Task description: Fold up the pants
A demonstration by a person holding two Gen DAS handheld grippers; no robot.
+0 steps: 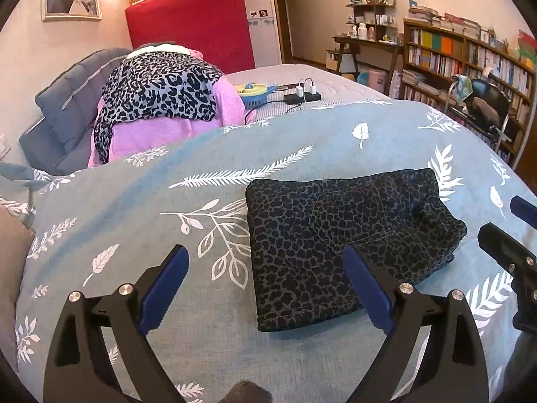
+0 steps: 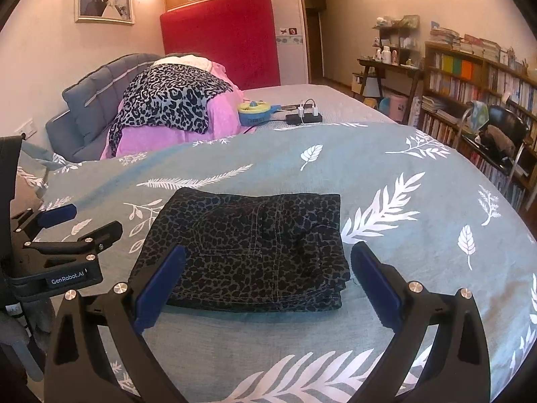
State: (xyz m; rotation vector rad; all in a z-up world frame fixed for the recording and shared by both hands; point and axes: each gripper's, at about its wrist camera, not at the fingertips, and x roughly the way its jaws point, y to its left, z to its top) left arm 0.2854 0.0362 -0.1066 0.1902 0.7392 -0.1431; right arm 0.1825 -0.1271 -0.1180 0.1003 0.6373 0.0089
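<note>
Your left gripper [image 1: 265, 265] and right gripper [image 2: 268, 263] both gape wide, empty. Only the right view shows the folded pants' [image 2: 248, 252] stacked near edge, lower centre.

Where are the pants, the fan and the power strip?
pants [image 2: 248, 252], right wrist view, middle of the folded top panel.
fan [image 2: 254, 113], right wrist view, its round yellow top.
power strip [image 2: 303, 119], right wrist view, middle of its black body.

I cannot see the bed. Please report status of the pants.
Left gripper open, right gripper open, both empty. Pants folded, flat on bedspread. Nothing in the way.
</note>
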